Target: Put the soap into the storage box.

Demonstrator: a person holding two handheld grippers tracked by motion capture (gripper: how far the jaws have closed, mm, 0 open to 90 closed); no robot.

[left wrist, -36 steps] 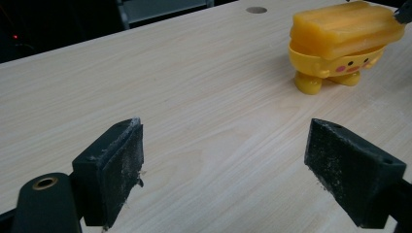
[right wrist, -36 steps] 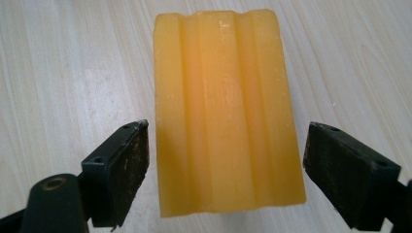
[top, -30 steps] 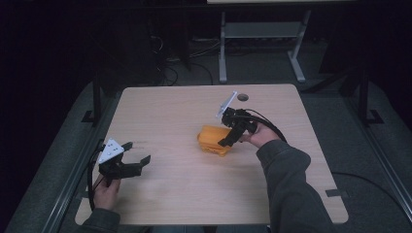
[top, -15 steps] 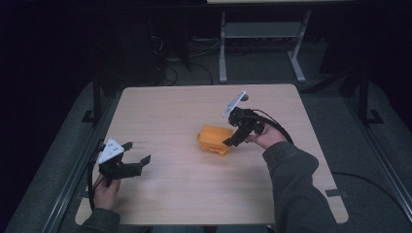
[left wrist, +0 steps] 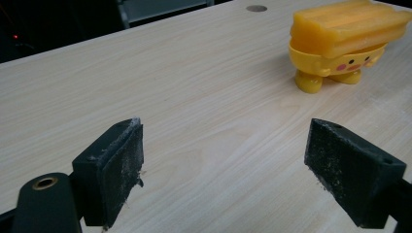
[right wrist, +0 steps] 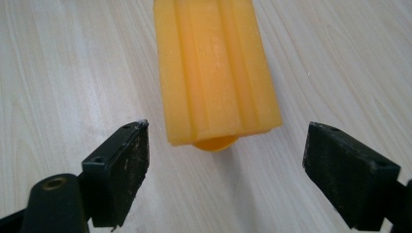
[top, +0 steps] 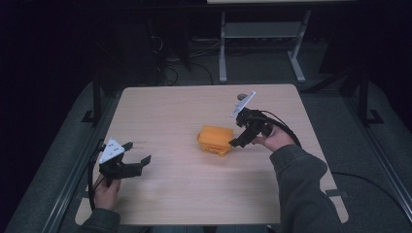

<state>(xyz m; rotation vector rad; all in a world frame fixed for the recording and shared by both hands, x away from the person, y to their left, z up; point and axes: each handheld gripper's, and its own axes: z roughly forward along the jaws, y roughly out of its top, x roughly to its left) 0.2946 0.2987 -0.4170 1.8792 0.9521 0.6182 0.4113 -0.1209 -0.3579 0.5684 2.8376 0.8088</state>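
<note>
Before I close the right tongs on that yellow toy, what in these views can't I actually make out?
- Yellow toy: in the right gripper view its ridged top hides the face and feet; the picture's top edge cuts off its far end.
- Toy's right side: cut off by the left gripper view's edge.
- Right tongs: in the high view too small and dark to tell whether a tip touches the toy.
- Left tongs: open, but their height above the table is unclear.

Right hand-held gripper [top: 237, 141] drawn back from orange toy [top: 214, 139] toward bench's right side; jaw tips now just off toy's right end, no longer over it. Right hand [top: 274, 139] and sleeve shifted right with it. Grey plate on that gripper tipped up more steeply
</note>
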